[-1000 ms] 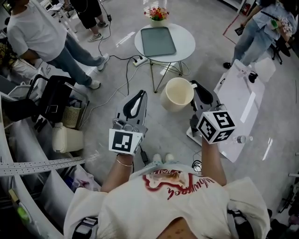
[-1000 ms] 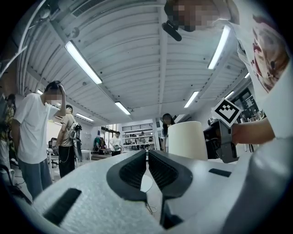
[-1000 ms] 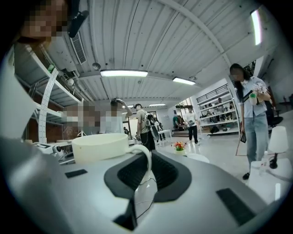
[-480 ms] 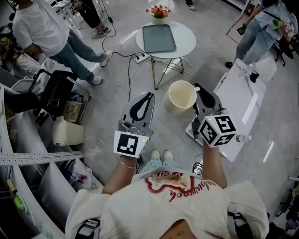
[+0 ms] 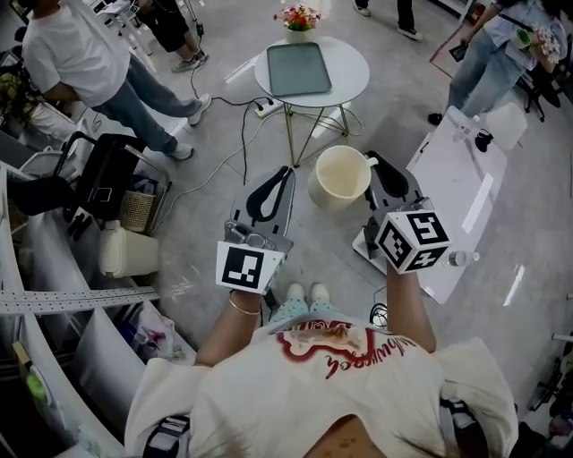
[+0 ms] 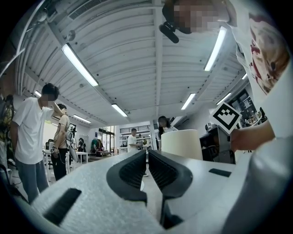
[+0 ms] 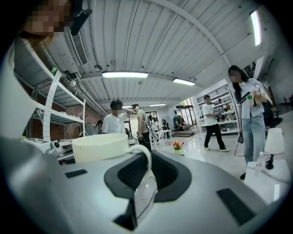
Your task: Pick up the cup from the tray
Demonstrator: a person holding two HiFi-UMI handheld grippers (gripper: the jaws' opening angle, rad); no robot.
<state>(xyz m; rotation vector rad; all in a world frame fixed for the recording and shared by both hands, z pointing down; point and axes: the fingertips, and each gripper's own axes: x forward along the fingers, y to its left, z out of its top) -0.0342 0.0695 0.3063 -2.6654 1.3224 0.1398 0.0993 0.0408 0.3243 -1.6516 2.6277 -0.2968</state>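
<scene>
The cream cup [image 5: 340,177] hangs in the air above the floor, well short of the table. My right gripper [image 5: 369,162] is shut on its handle. In the right gripper view the cup [image 7: 100,147] sits at the left of the jaws, and the handle [image 7: 147,161] is pinched between the dark pads. The grey tray [image 5: 298,69] lies bare on the round white table [image 5: 351,67] farther ahead. My left gripper [image 5: 280,171] is held beside the cup, shut with nothing between its fingers [image 6: 132,170]. The cup [image 6: 181,143] shows at its right in the left gripper view.
A small pot of flowers [image 5: 298,18] stands at the table's far edge. A power strip and cables [image 5: 264,109] lie on the floor by the table legs. Several people stand around. A white board [image 5: 461,192] lies at the right, and shelving and bins [image 5: 130,250] at the left.
The cup stays held by its handle in the right gripper. Both grippers have shifted only slightly, and the head view has drifted a little.
</scene>
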